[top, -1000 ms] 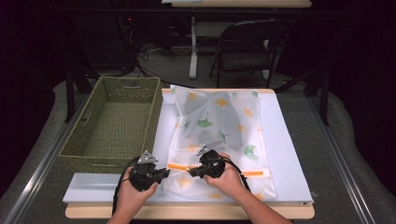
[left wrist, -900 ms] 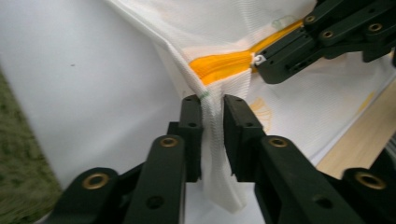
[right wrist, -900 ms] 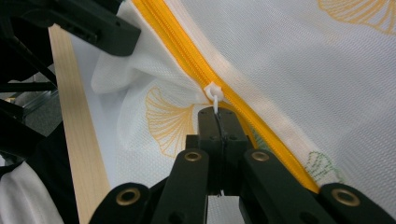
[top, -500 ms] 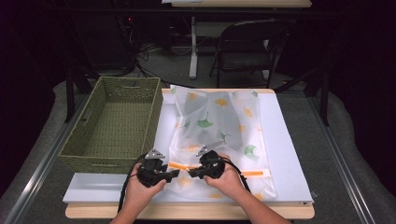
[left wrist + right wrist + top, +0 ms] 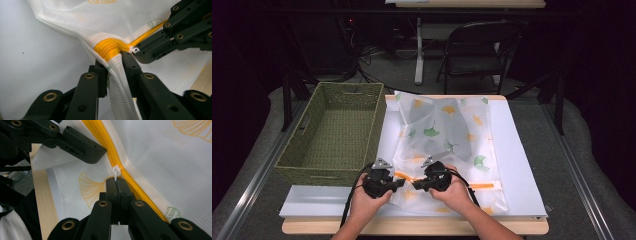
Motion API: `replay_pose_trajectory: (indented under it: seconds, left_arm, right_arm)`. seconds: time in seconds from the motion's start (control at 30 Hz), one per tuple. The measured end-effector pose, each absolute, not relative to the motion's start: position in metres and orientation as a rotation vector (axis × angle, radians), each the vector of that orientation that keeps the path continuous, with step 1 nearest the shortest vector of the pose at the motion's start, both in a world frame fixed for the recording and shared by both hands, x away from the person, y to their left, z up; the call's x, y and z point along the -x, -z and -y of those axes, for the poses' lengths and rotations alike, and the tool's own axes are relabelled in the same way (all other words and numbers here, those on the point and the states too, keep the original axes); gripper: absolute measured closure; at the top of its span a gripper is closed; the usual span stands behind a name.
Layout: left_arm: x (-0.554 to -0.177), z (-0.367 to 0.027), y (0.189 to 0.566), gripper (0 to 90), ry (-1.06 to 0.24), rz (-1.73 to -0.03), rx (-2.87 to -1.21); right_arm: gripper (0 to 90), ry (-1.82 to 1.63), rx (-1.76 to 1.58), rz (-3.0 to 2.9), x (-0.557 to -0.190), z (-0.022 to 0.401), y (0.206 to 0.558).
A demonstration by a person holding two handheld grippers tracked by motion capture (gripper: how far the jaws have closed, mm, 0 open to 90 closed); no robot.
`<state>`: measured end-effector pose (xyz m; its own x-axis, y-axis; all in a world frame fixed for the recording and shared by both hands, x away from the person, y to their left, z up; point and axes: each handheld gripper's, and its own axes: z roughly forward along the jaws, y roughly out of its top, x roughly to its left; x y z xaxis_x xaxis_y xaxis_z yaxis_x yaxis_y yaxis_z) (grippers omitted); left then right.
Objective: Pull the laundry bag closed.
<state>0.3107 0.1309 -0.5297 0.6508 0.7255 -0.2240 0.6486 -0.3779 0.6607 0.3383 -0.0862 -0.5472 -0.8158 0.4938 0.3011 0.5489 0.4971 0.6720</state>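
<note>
Two grippers (image 5: 401,183) (image 5: 417,184) clamp mesh bag (image 5: 447,135): left fabric, right zipper pull (image 5: 116,171); zipper (image 5: 484,185) crosswise.

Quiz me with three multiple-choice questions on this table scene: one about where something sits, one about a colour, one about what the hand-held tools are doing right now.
1. Where is the green wicker basket relative to the mesh laundry bag?
A. On the person's left of it
B. On top of it
C. On the person's right of it

2. What colour is the bag's zipper?
A. Blue
B. Orange-yellow
C. Black

3. What is the right gripper doing?
A. Hanging open above the basket
B. Lying flat on the floor
C. Pinching the white zipper pull with closed jaws

Answers: 1 A, the high view shows the basket beside the bag on that side. 2 B, both gripper views show orange-yellow tape. 3 C, the right gripper view shows its jaws together on the pull, while the left gripper clamps the bag's fabric at the zipper's end.
</note>
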Motion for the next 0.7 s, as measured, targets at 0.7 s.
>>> replay_pose_trajectory:
  seconds: [0.7]
  left_arm:
    - [-0.3051, -0.1301, 0.5274, 88.6, -0.143, -1.049, -2.124]
  right_arm:
    - [89.6, 1.309, 0.981, 2.607, -0.3397, 0.089, 0.5451]
